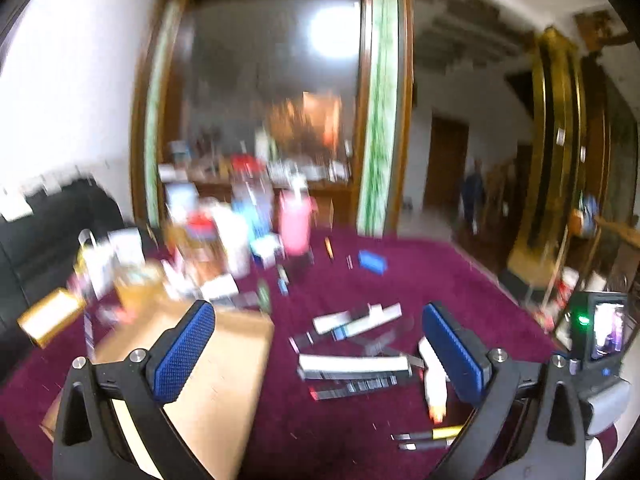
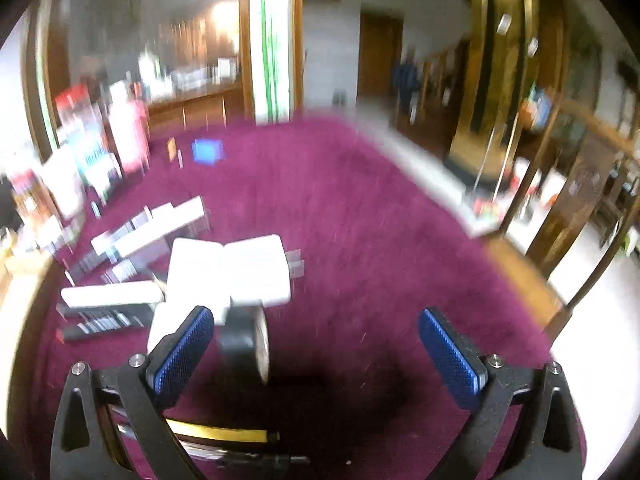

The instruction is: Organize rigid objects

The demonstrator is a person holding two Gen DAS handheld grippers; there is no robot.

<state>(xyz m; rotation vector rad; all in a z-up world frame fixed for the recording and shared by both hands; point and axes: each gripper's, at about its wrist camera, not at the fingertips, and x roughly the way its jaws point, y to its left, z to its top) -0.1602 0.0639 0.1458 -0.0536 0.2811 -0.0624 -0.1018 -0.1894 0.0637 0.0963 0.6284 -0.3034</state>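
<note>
Fingers on both grippers, left gripper [image 1: 318, 354] & right gripper [image 2: 316, 356], spread, holding nothing. Step: approach, prob. Next: pick a flat box [image 1: 354, 364] right of cardboard box [image 1: 216, 380].

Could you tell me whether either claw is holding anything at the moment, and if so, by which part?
Nothing is held: the left claw and the right claw are both wide open above the maroon tablecloth.

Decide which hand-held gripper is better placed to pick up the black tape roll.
Right. The black tape roll sits beside the open right hand-held gripper; the left wrist view shows no roll.
</note>
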